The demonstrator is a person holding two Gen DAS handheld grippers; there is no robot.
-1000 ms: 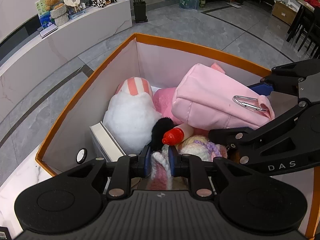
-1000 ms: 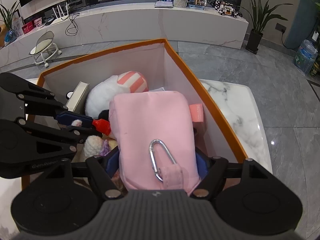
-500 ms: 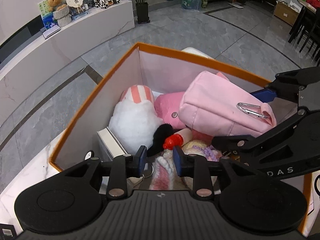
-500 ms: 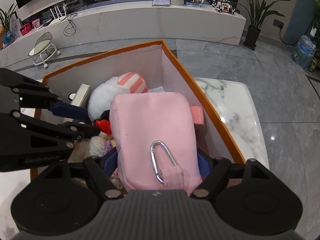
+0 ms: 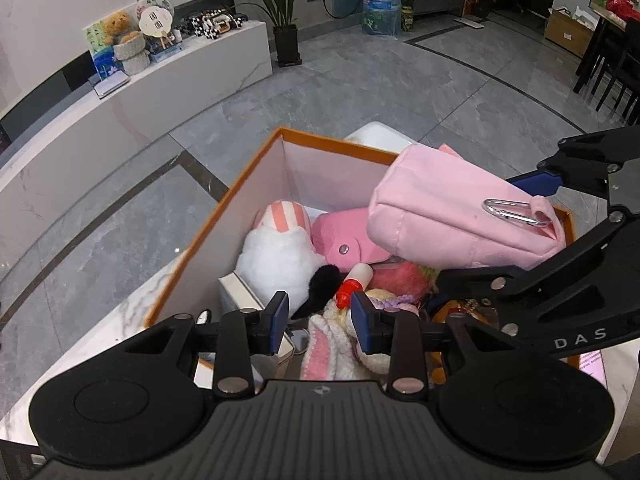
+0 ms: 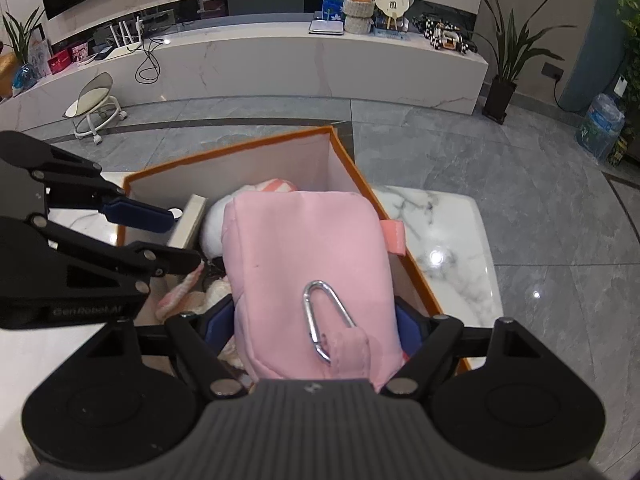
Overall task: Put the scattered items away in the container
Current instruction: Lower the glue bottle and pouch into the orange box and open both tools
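An orange-rimmed box (image 5: 224, 208) (image 6: 224, 152) stands on a marble table, full of soft toys. Its contents include a white plush with a pink-striped cap (image 5: 276, 256), a red-capped bottle (image 5: 354, 284) and a pink-and-white knitted piece (image 5: 328, 348). My left gripper (image 5: 318, 320) (image 6: 182, 238) hovers above the knitted piece. Its jaws are opening and nothing is pressed between them. My right gripper (image 6: 316, 324) (image 5: 480, 232) is shut on a pink pouch (image 6: 308, 248) (image 5: 448, 208) with a silver carabiner (image 6: 324, 320). The pouch is raised above the box's right side.
The marble table (image 6: 448, 240) shows to the right of the box. Behind it a long white cabinet (image 6: 320, 64) carries ornaments. On the grey tile floor stand a small wheeled stool (image 6: 96, 108), a potted plant (image 5: 286, 40) and a water bottle (image 5: 380, 8).
The left jaws were shut on the knitted piece and have opened off it; it stays in the box. Both grippers have risen, and the pink pouch has come up with the right one.
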